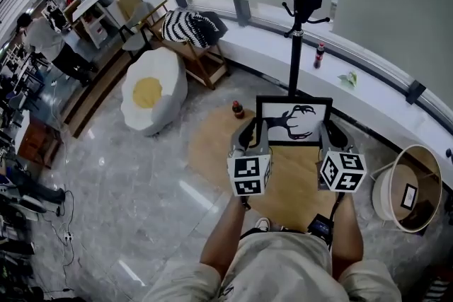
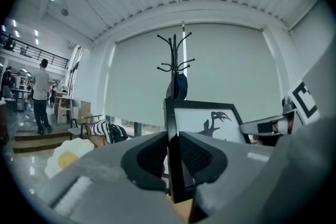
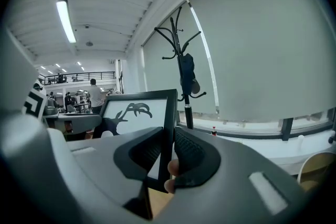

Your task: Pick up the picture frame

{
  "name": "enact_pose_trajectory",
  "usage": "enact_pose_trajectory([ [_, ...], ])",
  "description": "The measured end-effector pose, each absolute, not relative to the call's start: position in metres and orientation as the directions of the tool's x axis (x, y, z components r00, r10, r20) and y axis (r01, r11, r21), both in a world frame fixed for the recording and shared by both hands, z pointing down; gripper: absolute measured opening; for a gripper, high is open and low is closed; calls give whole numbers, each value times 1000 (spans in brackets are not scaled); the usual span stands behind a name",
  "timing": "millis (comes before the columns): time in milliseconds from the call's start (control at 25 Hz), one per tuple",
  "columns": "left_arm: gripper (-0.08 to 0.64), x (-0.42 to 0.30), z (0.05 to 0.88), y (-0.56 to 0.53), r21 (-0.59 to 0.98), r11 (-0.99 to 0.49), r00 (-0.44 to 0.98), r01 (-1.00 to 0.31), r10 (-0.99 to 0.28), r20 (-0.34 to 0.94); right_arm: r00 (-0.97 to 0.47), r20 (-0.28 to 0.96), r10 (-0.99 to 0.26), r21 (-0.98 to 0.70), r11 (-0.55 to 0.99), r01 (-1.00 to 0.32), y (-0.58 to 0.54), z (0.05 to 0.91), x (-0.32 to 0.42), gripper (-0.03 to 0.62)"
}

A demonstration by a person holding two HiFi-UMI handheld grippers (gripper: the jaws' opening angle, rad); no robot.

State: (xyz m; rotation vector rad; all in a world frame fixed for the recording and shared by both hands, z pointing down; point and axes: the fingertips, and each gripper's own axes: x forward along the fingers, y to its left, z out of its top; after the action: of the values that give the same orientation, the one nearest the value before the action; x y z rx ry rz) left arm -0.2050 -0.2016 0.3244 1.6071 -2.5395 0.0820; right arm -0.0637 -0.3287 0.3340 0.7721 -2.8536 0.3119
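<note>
A black picture frame (image 1: 294, 121) with a white picture of a dark antlered shape hangs in the air in front of me, over a round wooden rug. My left gripper (image 1: 248, 134) is shut on the frame's left side bar (image 2: 171, 128). My right gripper (image 1: 330, 132) is shut on its right side bar (image 3: 168, 128). In the left gripper view the picture (image 2: 210, 123) faces the camera at an angle, and the right gripper shows beyond it. In the right gripper view the picture (image 3: 134, 113) shows left of the jaws. The frame's lower edge is hidden behind the grippers.
A black coat stand (image 1: 297, 18) with a dark bag stands just behind the frame. A small bottle (image 1: 238, 109) sits on the round wooden rug (image 1: 212, 145). An egg-shaped cushion (image 1: 151, 90) and wooden chair (image 1: 191, 39) are left; a round basket (image 1: 409, 187) is right. People stand far left.
</note>
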Motion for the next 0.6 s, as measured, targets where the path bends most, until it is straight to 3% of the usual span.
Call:
enact_pose_trajectory([
  [600,80,-197,208,-198,-44,434,-431,-900,-900,-74,-864,-8,-504,-69,862,-502,-328,214,-57,72],
])
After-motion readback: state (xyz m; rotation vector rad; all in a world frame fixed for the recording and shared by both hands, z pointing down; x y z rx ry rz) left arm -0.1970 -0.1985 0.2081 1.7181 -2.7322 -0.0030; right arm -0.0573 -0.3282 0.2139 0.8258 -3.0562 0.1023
